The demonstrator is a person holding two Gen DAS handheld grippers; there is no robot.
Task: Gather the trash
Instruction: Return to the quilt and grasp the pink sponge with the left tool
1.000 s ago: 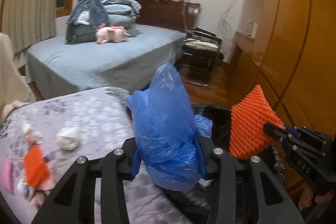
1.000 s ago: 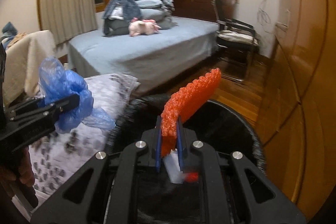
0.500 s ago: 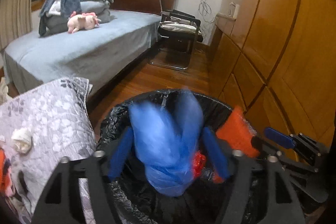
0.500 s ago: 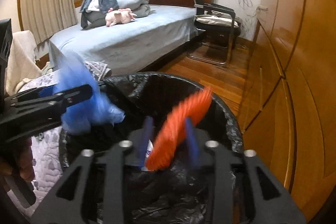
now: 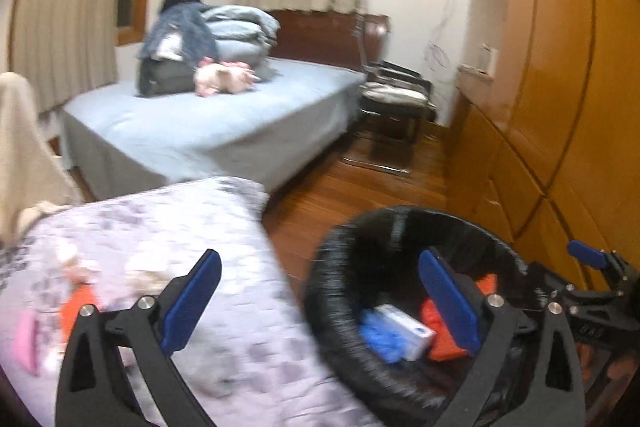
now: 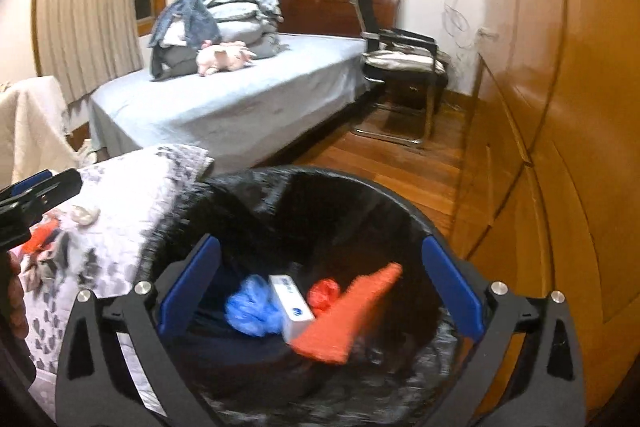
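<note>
A bin lined with a black bag (image 6: 224, 203) (image 5: 332, 291) stands beside a table with a patterned cloth (image 5: 224, 339). Inside lie the blue plastic bag (image 6: 250, 307) (image 5: 378, 337), a white box (image 6: 290, 301), a red scrap (image 6: 324, 291) and the orange bumpy sheet (image 6: 346, 315). My right gripper (image 6: 320, 283) hangs over the bin, jaws opening wide, nothing between them. My left gripper (image 5: 320, 295) straddles the bin's left rim, jaws opening too, holding nothing. On the cloth remain an orange piece (image 5: 78, 307), a pink item (image 5: 26, 341) and crumpled white paper (image 6: 86, 215).
A bed (image 6: 240, 99) with folded bedding and a pink plush toy (image 6: 224, 57) fills the back. A black chair (image 6: 400, 55) stands by the wall. Wooden cabinets (image 6: 560, 147) run along the right. Wood floor (image 6: 400, 167) lies between bed and bin.
Both grippers opened over the bin. The blue bag fell from the left and the orange sheet from the right; both now lie in the bin. The left gripper swung back toward the table.
</note>
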